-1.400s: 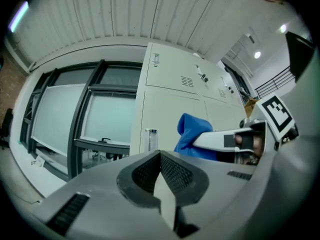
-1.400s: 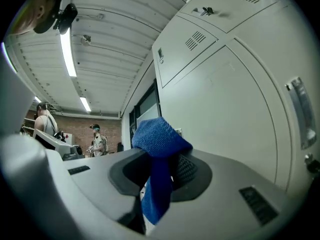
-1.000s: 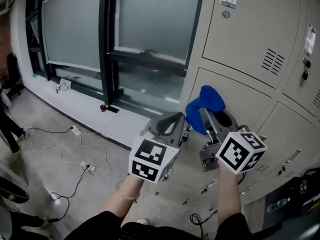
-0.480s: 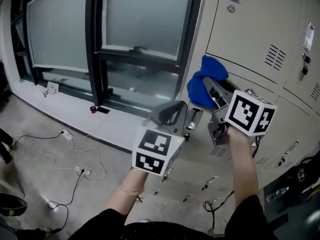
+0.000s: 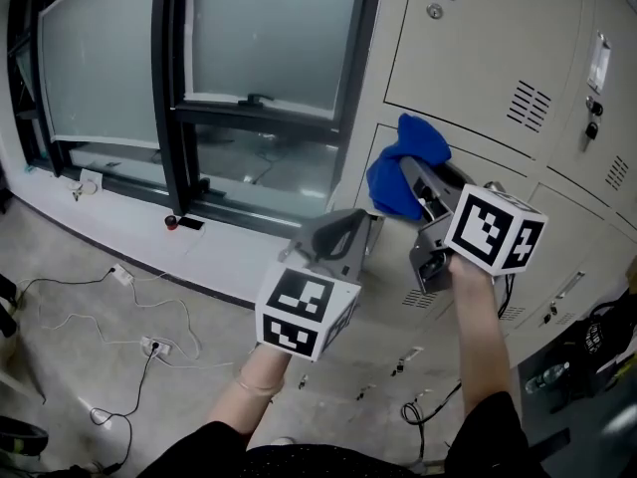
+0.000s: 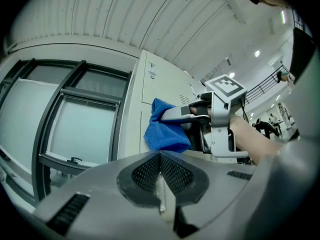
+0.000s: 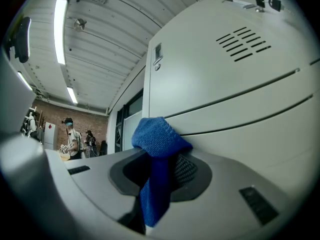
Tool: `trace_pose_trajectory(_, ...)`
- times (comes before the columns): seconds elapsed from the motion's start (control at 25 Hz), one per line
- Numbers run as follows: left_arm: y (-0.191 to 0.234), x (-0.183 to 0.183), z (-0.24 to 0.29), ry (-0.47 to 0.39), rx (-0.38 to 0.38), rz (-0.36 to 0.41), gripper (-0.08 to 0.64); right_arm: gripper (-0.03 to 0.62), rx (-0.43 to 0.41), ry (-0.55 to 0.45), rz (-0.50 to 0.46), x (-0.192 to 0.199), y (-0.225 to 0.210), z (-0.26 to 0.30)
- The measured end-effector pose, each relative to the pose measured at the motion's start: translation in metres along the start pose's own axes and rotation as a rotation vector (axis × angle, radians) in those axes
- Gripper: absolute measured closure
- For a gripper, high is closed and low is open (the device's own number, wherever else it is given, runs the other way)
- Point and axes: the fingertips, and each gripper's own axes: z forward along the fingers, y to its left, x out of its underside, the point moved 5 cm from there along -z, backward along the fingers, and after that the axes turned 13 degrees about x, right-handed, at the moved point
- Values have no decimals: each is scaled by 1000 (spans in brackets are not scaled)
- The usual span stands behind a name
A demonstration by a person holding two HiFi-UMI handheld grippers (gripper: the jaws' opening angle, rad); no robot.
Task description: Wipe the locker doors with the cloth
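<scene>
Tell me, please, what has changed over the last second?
The right gripper carried the blue cloth up the lower locker door to its top seam. Its grip is unchanged; the left gripper stays shut and empty, off the lockers.

The lockers [image 5: 478, 58] stand on the right, and the window [image 5: 259, 38] is directly to their left. The floor [image 5: 80, 317] lies below the window, with a power strip [image 5: 151, 346] and cables on it. The cloth [image 5: 403, 172] sits between the jaws of the right gripper [image 5: 416, 179], at the gap between an upper and a lower locker door. The left gripper [image 5: 341, 235] is lower and to the left of it, before the floor, apart from the lockers.
</scene>
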Motion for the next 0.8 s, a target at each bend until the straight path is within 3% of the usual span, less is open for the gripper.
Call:
trace_pose_trajectory(0.44,-51,22,49,-14,76,-110,554,508,71,20,26,-8,-72,-44)
trace_pose_trajectory(0.8,-96,31,95,2,128,-128,554,508,123,12,48,-18,-137,-81)
